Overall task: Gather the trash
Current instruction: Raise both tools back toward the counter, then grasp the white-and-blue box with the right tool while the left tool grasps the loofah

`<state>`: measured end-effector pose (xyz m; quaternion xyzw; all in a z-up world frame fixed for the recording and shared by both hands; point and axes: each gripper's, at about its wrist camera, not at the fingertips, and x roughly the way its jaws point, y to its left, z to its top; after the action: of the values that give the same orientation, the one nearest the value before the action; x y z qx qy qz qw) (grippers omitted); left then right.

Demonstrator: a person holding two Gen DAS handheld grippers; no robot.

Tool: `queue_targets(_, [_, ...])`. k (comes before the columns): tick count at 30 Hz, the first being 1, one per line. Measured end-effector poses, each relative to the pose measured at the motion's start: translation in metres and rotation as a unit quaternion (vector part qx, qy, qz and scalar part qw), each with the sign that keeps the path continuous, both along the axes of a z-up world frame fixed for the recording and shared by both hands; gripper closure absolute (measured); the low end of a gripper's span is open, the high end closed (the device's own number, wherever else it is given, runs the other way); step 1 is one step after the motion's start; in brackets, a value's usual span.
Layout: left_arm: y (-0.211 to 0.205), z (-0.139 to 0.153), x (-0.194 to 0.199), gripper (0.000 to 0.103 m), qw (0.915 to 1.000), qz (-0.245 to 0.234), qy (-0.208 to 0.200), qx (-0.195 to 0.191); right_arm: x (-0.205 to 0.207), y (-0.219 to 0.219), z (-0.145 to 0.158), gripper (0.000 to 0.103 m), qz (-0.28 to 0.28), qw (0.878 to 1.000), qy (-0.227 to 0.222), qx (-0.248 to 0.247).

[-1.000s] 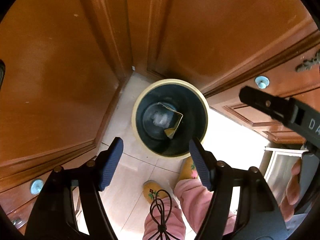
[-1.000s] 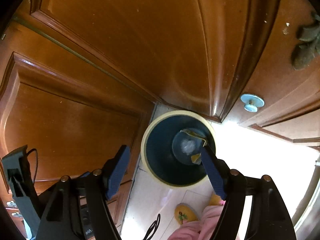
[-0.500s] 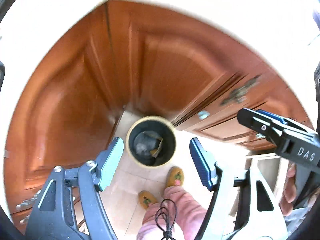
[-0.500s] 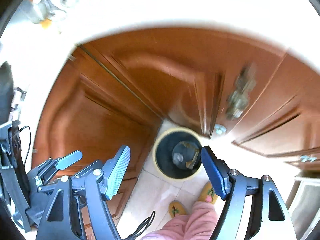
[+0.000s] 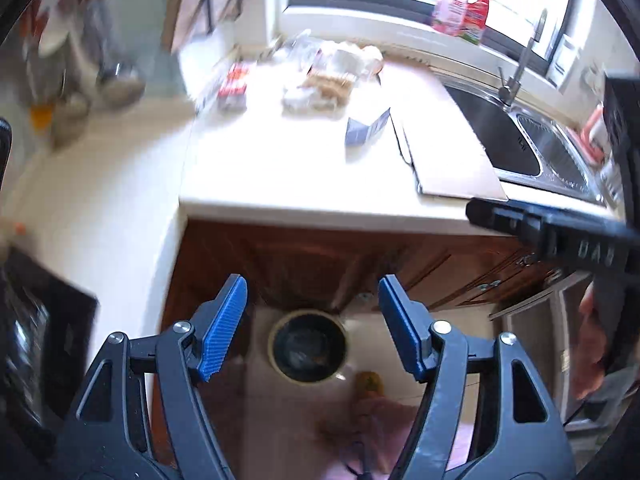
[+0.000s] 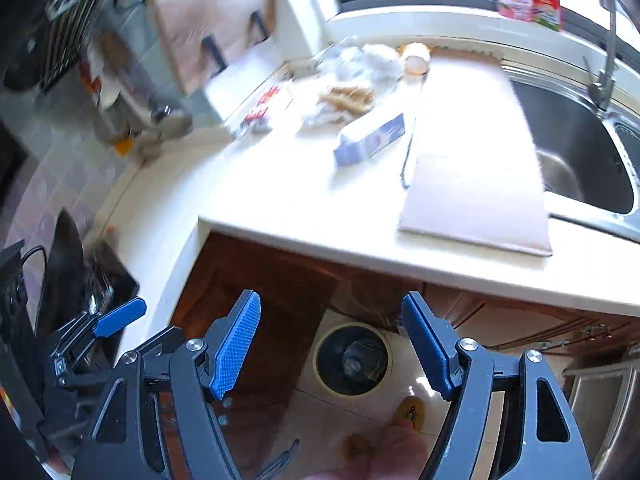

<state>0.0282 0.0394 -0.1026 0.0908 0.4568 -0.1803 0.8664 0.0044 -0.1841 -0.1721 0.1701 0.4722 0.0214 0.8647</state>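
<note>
Trash [image 5: 320, 80] lies in a loose heap at the back of the table [image 5: 280, 176], under the window: crumpled white wrappers, something tan and crumbly, a red-and-white packet [image 5: 234, 86] to the left, and a blue-and-white carton [image 6: 370, 140] lying on its side nearer me. In my right view an eggshell [image 6: 416, 60] sits at the far edge of the heap. Beside the carton a pale board [image 6: 476, 160] lies flat and runs to the table's front edge, and past it is the steel sink [image 6: 572, 148] with its tap.

My left tongs [image 5: 313, 320] hang above the floor in front of the table, jaws wide apart and holding nothing. My right tongs [image 6: 332, 334] are the same: spread wide, empty. I can see the left tongs at the lower left of my right view, and a dark arm of the right tool crosses the right side of my left view, with my hand [image 5: 590, 344] on it.

Down between both pairs of jaws I see the bin [image 6: 352, 358], round with a pale rim, standing on the tiled floor against the brown cabinet doors [image 5: 304, 260]. There is some litter in its bottom, too blurred to name. My slippers [image 6: 410, 410] and pink trousers show just below it.
</note>
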Motion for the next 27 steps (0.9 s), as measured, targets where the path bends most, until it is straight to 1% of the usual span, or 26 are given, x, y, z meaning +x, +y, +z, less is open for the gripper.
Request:
queue_targets(1, [-0.006, 0.008, 0.002, 0.037, 0.9999, -0.006, -0.01, 0.01, 0.005, -0.007, 0.008, 0.029, -0.007, 1.0, -0.003, 0.002])
queue_targets(2, [-0.014, 0.015, 0.003, 0.037, 0.9996, -0.01, -0.019, 0.019, 0.007, -0.015, 0.027, 0.029, -0.012, 1.0, -0.007, 0.004])
queue_targets(5, [-0.032, 0.031, 0.021, 0.037, 0.9986, -0.021, -0.036, 0.032, 0.031, -0.039, 0.05, 0.029, -0.024, 1.0, -0.014, 0.008])
queue_targets(8, [-0.045, 0.046, 0.046, 0.037, 0.9979, -0.019, -0.048, 0.039, 0.068, -0.058, 0.051, 0.023, -0.033, 0.999, -0.009, 0.026])
queue_targets(10, [-0.05, 0.046, 0.068, 0.037, 0.9972, -0.008, -0.057, 0.049, 0.097, -0.069, 0.046, 0.022, -0.035, 0.999, 0.001, 0.041])
queue_targets(12, [-0.054, 0.042, 0.093, 0.037, 0.9973, 0.004, -0.054, 0.05, 0.13, -0.079, 0.035, 0.022, -0.034, 0.998, 0.023, 0.055])
queue_targets(14, [-0.056, 0.039, 0.116, 0.037, 0.9977, 0.015, -0.047, 0.046, 0.16, -0.087, 0.017, 0.022, -0.039, 0.996, 0.048, 0.07])
queue_targets(18, [-0.061, 0.021, 0.151, 0.037, 0.9967, 0.034, -0.041, 0.061, 0.211, -0.099, -0.017, 0.022, -0.051, 0.991, 0.077, 0.094])
queue_targets(23, [-0.064, 0.001, 0.181, 0.037, 0.9957, 0.057, -0.02, 0.07, 0.265, -0.096, -0.053, 0.022, -0.048, 0.988, 0.117, 0.094])
queue_targets(27, [-0.063, -0.01, 0.191, 0.037, 0.995, 0.068, -0.014, 0.073, 0.298, -0.085, -0.078, 0.022, -0.044, 0.986, 0.144, 0.069])
